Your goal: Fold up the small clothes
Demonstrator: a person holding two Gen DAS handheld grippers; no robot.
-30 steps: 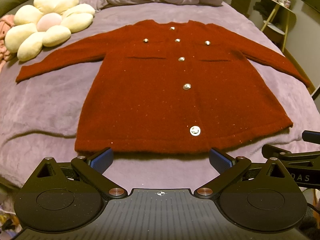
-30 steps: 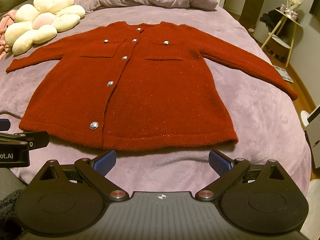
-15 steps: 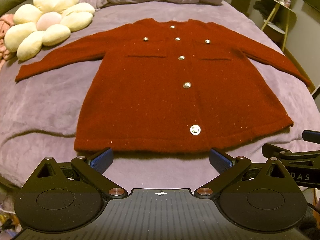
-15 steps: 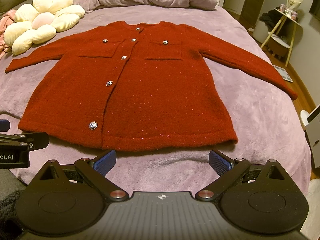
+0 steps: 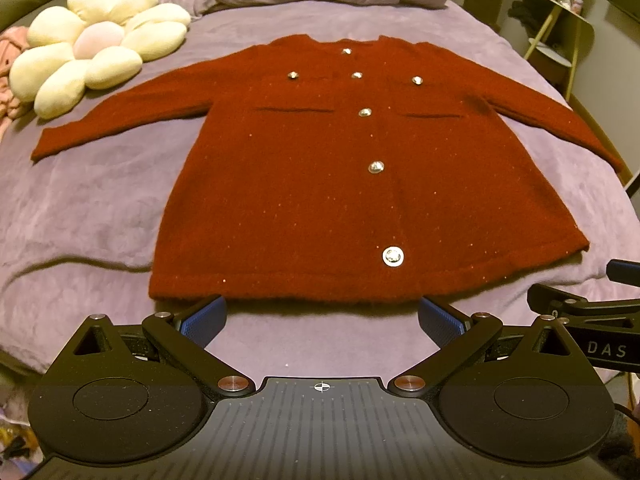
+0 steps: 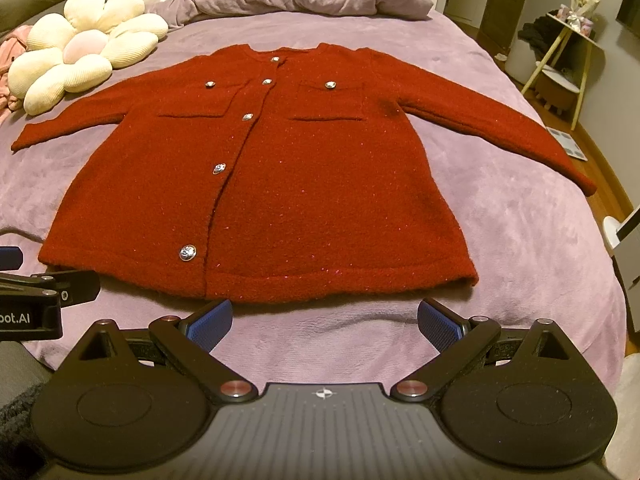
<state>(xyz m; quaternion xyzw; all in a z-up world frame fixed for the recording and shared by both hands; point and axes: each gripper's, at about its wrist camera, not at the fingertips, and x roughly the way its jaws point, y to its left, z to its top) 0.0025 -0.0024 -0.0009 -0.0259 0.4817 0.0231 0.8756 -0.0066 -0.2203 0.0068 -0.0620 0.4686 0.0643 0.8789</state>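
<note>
On the bed [image 5: 100, 208] a coat [image 5: 340, 184] is spread flat, buttoned. Left claw [image 5: 322, 318] and right claw [image 6: 326, 322] are held released, empty. Thick, limp knit is judged; sleeve cuffs are best pinched.

Both wrist cams face cardigan [image 5: 360, 184] hem low, side-by-side.

Both grippers' fingers [image 5: 202, 322] [image 6: 438, 326] spread wide

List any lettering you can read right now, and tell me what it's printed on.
"DAS" in white, cut off by the frame edge, on the side of the right gripper seen from the left wrist view.
"oot.AI" in white, its start cut off, on the side of the left gripper seen from the right wrist view.
Nothing else is legible.
</note>
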